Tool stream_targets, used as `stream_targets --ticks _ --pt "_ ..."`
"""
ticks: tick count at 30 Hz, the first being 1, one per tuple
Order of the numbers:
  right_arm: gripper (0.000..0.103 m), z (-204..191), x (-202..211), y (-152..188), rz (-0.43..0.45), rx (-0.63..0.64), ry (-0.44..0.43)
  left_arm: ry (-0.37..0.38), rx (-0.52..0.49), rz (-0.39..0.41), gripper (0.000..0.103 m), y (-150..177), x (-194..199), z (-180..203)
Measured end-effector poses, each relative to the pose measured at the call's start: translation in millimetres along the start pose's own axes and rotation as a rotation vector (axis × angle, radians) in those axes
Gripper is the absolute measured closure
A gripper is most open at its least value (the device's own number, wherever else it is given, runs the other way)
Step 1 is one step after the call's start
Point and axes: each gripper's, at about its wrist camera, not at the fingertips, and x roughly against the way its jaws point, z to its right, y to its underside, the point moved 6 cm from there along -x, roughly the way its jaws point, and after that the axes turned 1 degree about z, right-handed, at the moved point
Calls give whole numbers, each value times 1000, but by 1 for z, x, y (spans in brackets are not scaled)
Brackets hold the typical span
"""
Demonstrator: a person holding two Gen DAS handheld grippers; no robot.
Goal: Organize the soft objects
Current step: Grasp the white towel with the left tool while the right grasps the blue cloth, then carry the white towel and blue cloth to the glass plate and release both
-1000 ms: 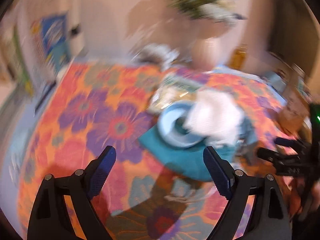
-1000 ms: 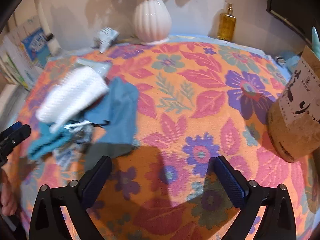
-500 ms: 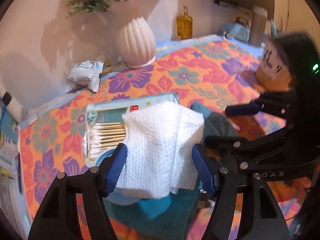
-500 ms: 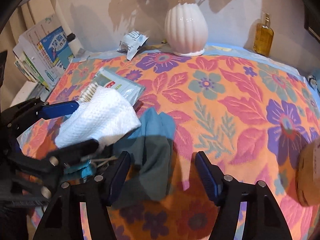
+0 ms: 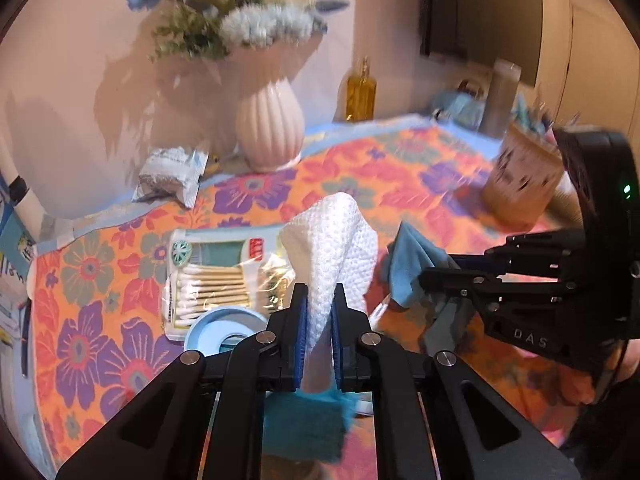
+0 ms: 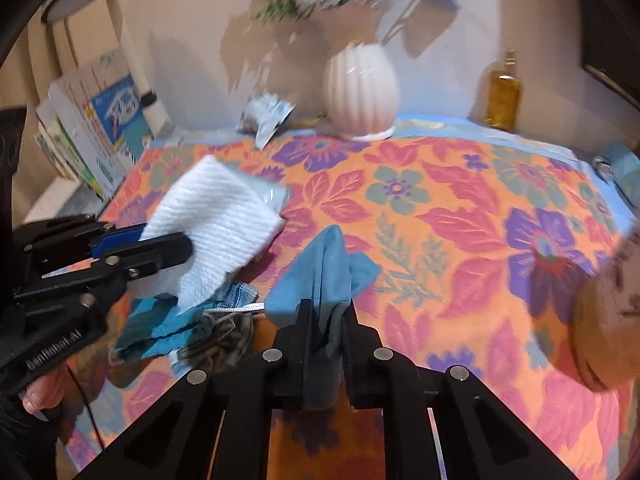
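The right gripper pinches a blue cloth above the flowered tablecloth. At left, the left gripper clamps a white towel over a teal cloth. A ribbed vase and an amber bottle stand by the wall.

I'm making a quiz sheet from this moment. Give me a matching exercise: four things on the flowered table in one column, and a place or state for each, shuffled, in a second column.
Things
1. white cloth
2. blue cloth
3. ribbed vase
4. cotton swab pack

Places or states
A. standing at the back by the wall
B. pinched in the left gripper
C. lying flat on the tablecloth
D. pinched in the right gripper

Pairs: 1-B, 2-D, 3-A, 4-C
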Motion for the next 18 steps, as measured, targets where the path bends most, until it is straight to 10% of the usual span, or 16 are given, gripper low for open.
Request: stream_targets --ticks 13,15,17,18 --pt "89 45 78 32 58 -76 37 82 -44 101 95 -14 49 67" --pt "77 52 69 41 -8 -131 -11 78 -47 106 95 -14 51 74" --pt "18 54 61 43 -29 -167 -30 76 -34 111 95 -13 54 76" --pt "9 50 54 41 -20 -170 -45 73 -27 112 95 -12 56 74"
